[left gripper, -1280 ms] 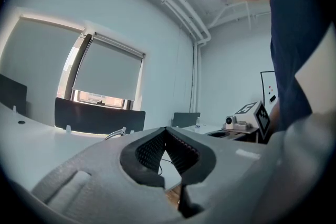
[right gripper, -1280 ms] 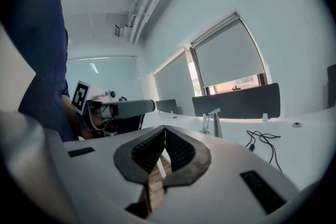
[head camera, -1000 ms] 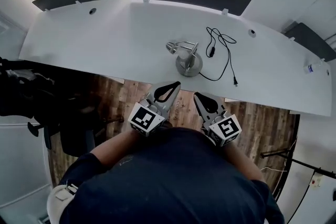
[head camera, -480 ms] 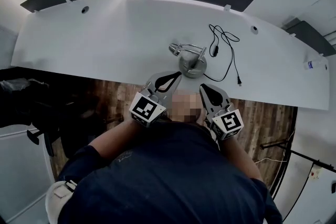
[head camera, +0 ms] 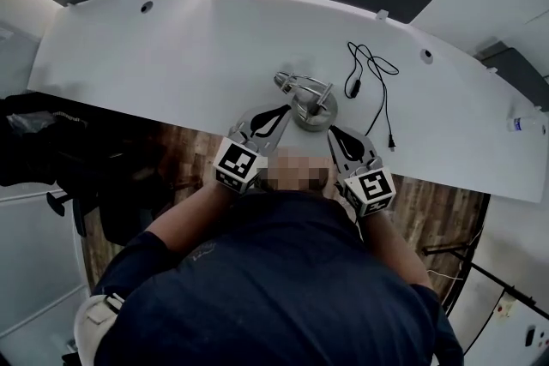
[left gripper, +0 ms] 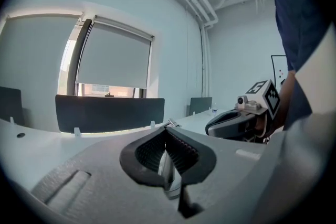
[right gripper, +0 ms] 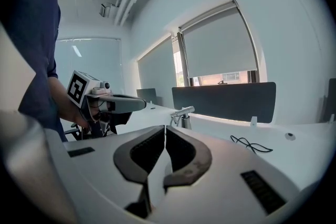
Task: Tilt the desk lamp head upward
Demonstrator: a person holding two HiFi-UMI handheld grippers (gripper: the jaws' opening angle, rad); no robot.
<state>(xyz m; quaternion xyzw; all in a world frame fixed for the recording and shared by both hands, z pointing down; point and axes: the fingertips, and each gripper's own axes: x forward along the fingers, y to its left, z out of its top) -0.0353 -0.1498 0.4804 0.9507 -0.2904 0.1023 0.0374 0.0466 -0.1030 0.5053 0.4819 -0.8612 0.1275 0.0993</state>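
Grey left gripper, right gripper (both closed) flank desk lamp.

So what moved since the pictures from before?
The left gripper and right gripper moved forward to the edge of the desk, either side of the desk lamp. Nothing was grabbed; their jaws stayed shut. The lamp and its cable stayed put.

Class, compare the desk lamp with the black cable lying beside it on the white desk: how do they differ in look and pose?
The desk lamp is silvery metal, while the cable is thin and black. The desk lamp stands on a round base, its head reaching left in the head view; the cable lies flat in loose loops to the lamp's right. Both rest on the white desk.
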